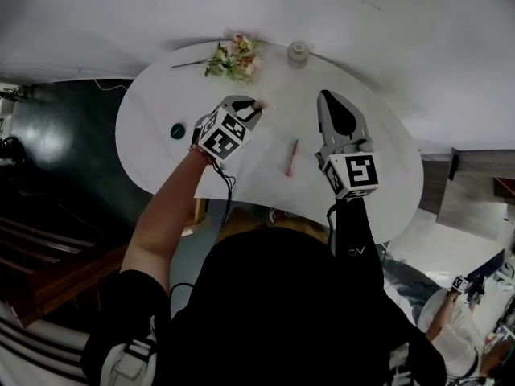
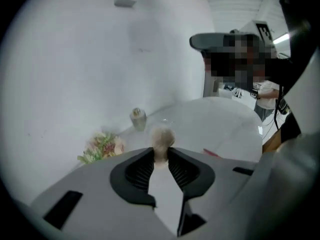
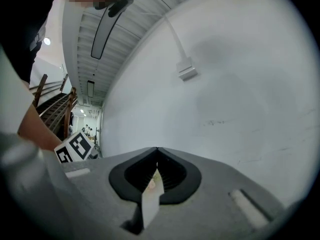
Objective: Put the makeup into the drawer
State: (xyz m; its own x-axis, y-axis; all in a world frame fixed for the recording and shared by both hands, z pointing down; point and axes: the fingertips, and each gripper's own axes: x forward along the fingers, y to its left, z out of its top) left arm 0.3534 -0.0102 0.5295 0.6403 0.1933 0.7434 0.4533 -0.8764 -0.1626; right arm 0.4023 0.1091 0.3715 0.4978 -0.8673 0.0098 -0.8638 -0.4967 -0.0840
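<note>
My left gripper [image 2: 160, 158] clamps the brush [image 2: 162, 139] by its neck, tuft ahead of the jaws, ready for carrying. My right gripper [image 3: 157, 153] is closed and empty, idle to its right; no drawer in view

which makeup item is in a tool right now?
The beige fluffy puff, pinched in the left tool. The pink stick and the teal round piece lie loose on the table.

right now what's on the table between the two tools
A pink makeup pen lies there on the table, shown in the head view.
</note>
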